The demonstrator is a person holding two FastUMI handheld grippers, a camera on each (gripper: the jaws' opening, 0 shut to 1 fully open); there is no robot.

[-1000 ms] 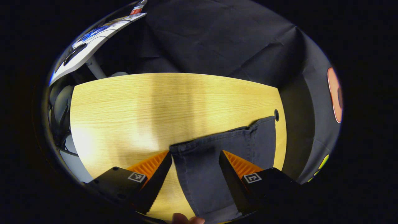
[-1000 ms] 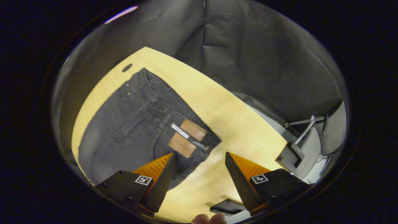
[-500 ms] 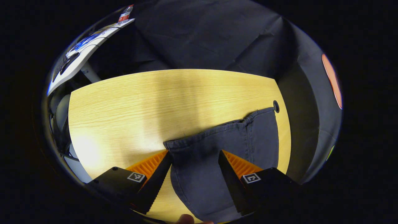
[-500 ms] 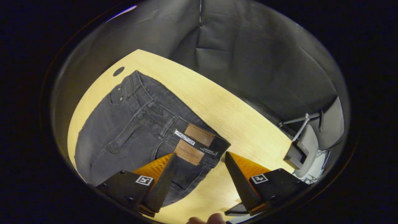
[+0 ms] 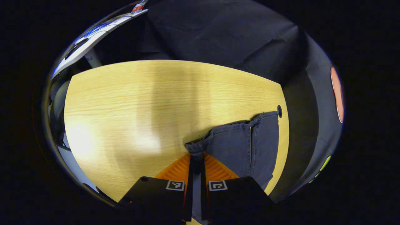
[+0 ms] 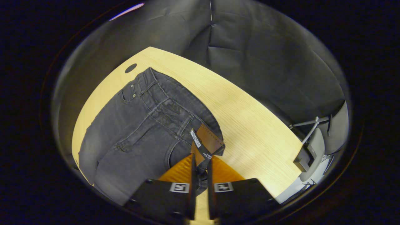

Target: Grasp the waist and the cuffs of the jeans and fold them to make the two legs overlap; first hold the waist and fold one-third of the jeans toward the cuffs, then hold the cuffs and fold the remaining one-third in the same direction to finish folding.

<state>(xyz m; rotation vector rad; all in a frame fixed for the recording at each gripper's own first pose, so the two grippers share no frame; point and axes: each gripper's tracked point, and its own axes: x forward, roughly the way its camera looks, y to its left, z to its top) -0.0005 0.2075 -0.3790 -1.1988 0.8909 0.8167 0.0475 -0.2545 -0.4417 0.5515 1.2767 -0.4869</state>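
While my left gripper (image 5: 196, 156) shows the cuffs (image 5: 200, 145) bunched at its tips on the wooden table (image 5: 125, 100), my right gripper (image 6: 201, 157) shows the jeans (image 6: 140, 125) from the waist (image 6: 175, 109) end, leather patch (image 6: 208, 141) included. Both point low across the tabletop. Each pair of jaws is nearly closed and pinches denim: left on a cuff, right on the waistband at the patch.

Jeans (image 6: 137, 125): dark grey, faded denim w/ lighter stitching; look blue-grey at the cuffs (image 5: 240, 143). Brown patch (image 6: 210, 141) at the waist, next to a black tag (image 6: 196, 139) w/ white print. Counter (image 5: 131, 103): pale yellow wood w/ fine grain lines, one small black round hole (image 5: 279, 111) near its edge. Chair (image 6: 315, 147) past the counter, far right: grey.
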